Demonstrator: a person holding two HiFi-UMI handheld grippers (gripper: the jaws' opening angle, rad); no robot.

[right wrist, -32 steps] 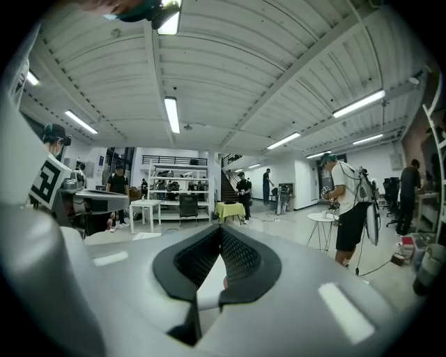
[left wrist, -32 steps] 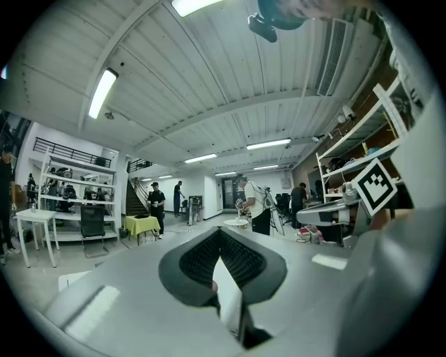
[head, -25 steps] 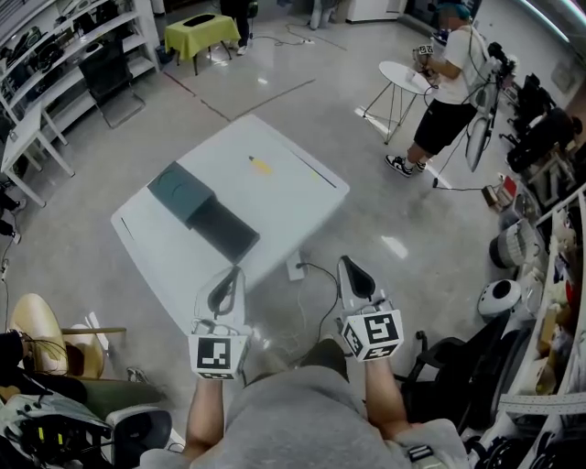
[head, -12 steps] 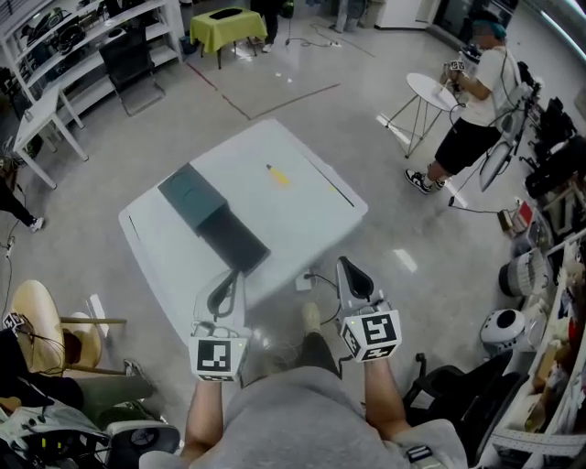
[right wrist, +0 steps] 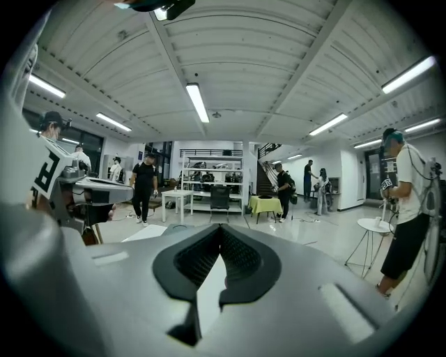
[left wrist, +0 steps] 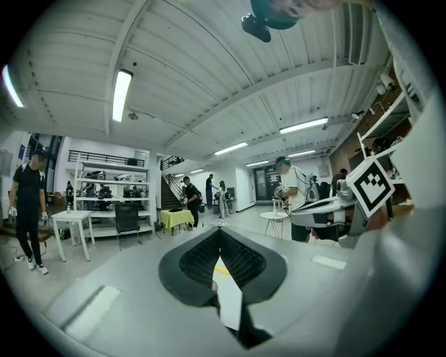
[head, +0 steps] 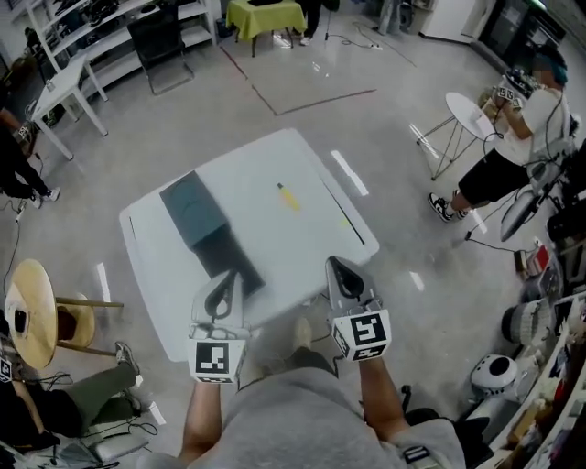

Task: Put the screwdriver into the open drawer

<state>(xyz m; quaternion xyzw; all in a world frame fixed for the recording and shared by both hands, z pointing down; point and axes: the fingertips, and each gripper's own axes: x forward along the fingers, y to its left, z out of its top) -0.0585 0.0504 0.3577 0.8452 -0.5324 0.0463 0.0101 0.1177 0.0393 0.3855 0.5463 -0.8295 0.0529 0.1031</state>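
A yellow-handled screwdriver [head: 288, 196] lies on the white table [head: 311, 238], right of middle. On the table's left part stands a dark grey-green drawer unit [head: 192, 209]; its open drawer [head: 233, 263] is pulled out toward me. My left gripper [head: 222, 291] hovers over the table's near edge, just in front of the open drawer, with its jaws shut and nothing in them. My right gripper [head: 341, 273] is beside it at the near right edge, also shut and empty. The left gripper [left wrist: 220, 233] and the right gripper [right wrist: 221, 230] both point level across the room.
A person in a white shirt [head: 513, 151] stands at the far right by a small round table [head: 469, 114]. A round stool [head: 37, 311] and a seated person [head: 64, 412] are at the left. Shelves, a chair and a yellow-green table [head: 265, 16] line the back.
Both grippers have advanced toward the white table and now overlap its near edge; before, they hung over the floor short of it. Both stay shut.
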